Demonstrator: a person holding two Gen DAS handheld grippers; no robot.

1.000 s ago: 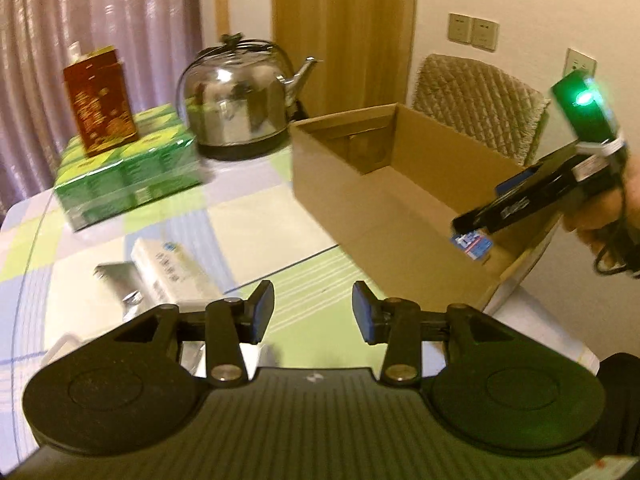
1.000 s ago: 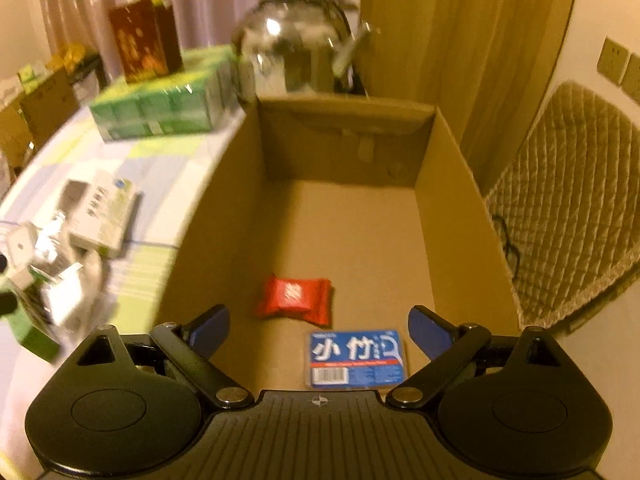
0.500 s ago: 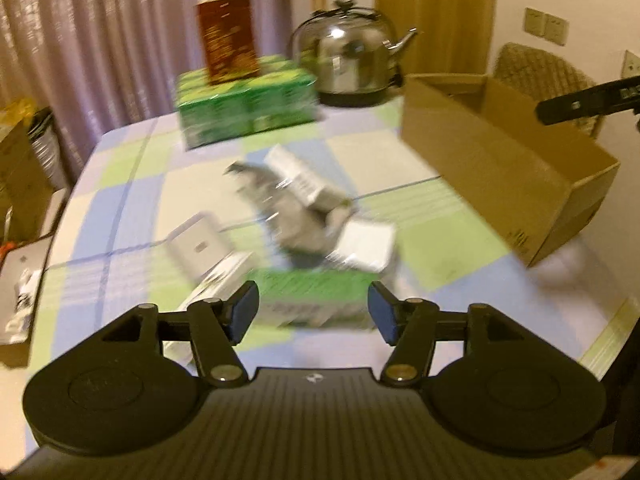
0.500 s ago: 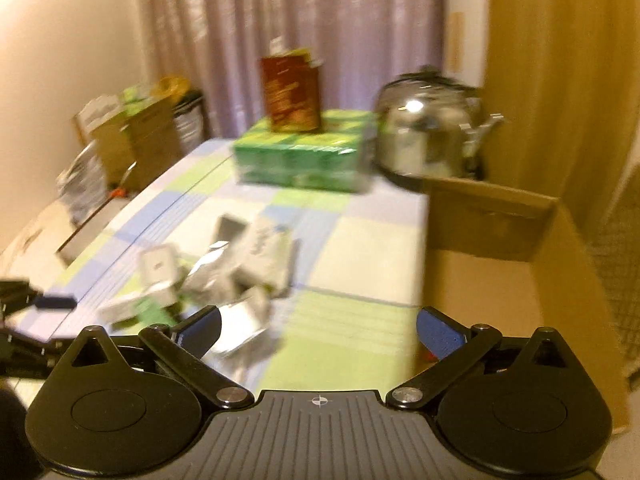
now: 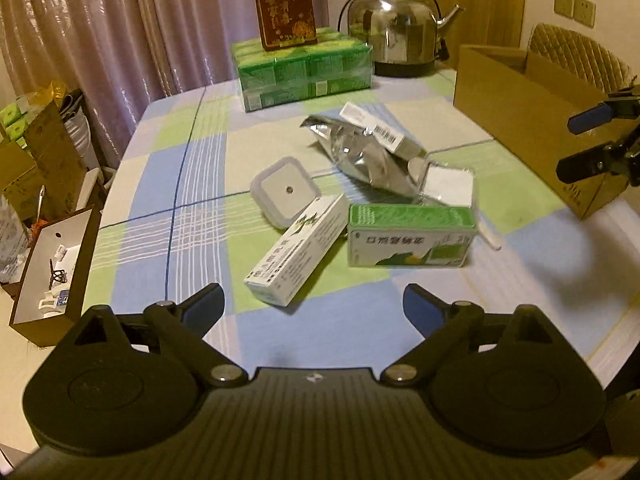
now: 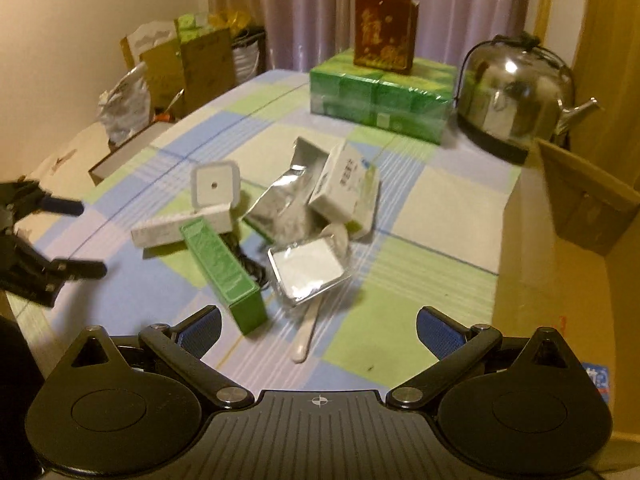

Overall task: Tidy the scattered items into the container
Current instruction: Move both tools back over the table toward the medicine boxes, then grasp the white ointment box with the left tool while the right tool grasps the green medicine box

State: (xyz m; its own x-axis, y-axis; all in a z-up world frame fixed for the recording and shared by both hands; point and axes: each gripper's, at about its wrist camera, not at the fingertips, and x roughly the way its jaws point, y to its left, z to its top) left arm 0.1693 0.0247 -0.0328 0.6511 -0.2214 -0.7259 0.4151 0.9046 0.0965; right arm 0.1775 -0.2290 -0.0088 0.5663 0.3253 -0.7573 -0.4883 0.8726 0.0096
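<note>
Scattered items lie in a heap mid-table: a green box [image 5: 410,236] [image 6: 222,266], a long white box [image 5: 298,250] [image 6: 182,228], a square white plug-in device [image 5: 285,190] [image 6: 216,186], a silver foil bag [image 5: 360,156] [image 6: 280,204], a white carton [image 6: 344,182] and a foil-edged white tray [image 6: 308,270] with a white stick [image 6: 306,332]. The cardboard container [image 5: 520,108] [image 6: 560,280] stands at the table's right edge. My left gripper [image 5: 314,308] hovers before the white box, its jaws opening with nothing between them. My right gripper [image 6: 318,326] stands open and empty near the green box and tray.
At the back are a wrapped pack of green boxes [image 5: 304,68] with a dark red box [image 5: 286,8] on top and a steel kettle [image 5: 394,26]. Cardboard boxes and bags [image 5: 44,160] crowd the floor left of the table. A quilted chair [image 5: 580,56] stands behind the container.
Both grippers swung left from the cardboard container to the item heap. The left jaws have spread from fairly narrow to wide. The right jaws stayed wide.
</note>
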